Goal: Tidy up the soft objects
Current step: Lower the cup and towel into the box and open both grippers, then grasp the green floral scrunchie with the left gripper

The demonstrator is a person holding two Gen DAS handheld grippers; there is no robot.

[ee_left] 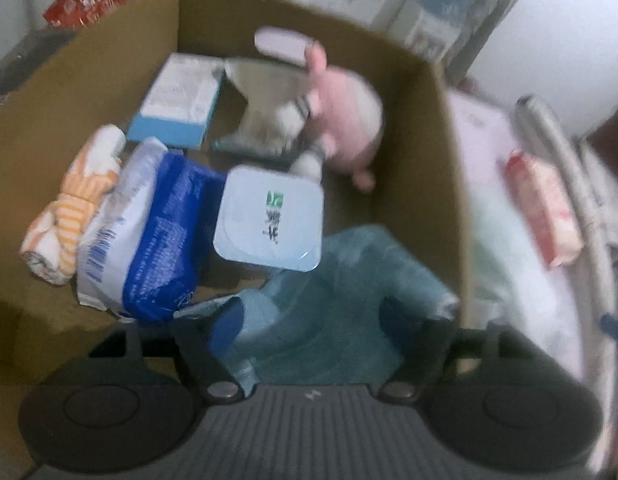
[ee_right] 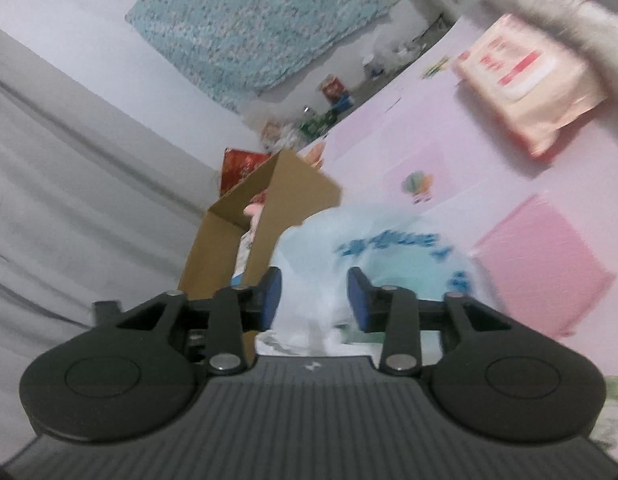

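Teal terry towel point(ee_left: 341, 308), soft and rumpled, hung between the fingers of our left gripper point(ee_left: 321, 344), whose jaws were spread wide with the cloth bunched between them and draped over the near right corner of the open brown cardboard box point(ee_left: 429, 168). We could not tell whether the pads pinched it or merely bracketed it.

Just beyond the towel, a pale blue square packet with green print point(ee_left: 269, 220) sat tilted against a blue-and-white plastic pack point(ee_left: 149, 236). Left of that pack lay a rolled orange-and-white striped cloth point(ee_left: 73, 208), touching it. Farther back stood a flat light-blue carton point(ee_left: 179, 100), a grey folded piece point(ee_left: 261, 108) beside it, and a pink plush pig point(ee_left: 341, 116) leaning toward the right wall. Outside the box, on the right, a red-and-cream soft packet point(ee_left: 543, 208) lay on the pink sheet point(ee_left: 481, 128).

Our right gripper point(ee_right: 313, 300) hovered apart from the box, which appeared ahead and to its left. Its blue pads point(ee_right: 357, 292) stood apart, with a translucent white-and-blue plastic bag point(ee_right: 373, 256) in the gap between them and spreading beyond; blur kept us from judging contact. To the upper right a cream packet with red print point(ee_right: 525, 80) rested on the pink sheet, and a turquoise speckled blanket point(ee_right: 261, 20) hung on the far wall.
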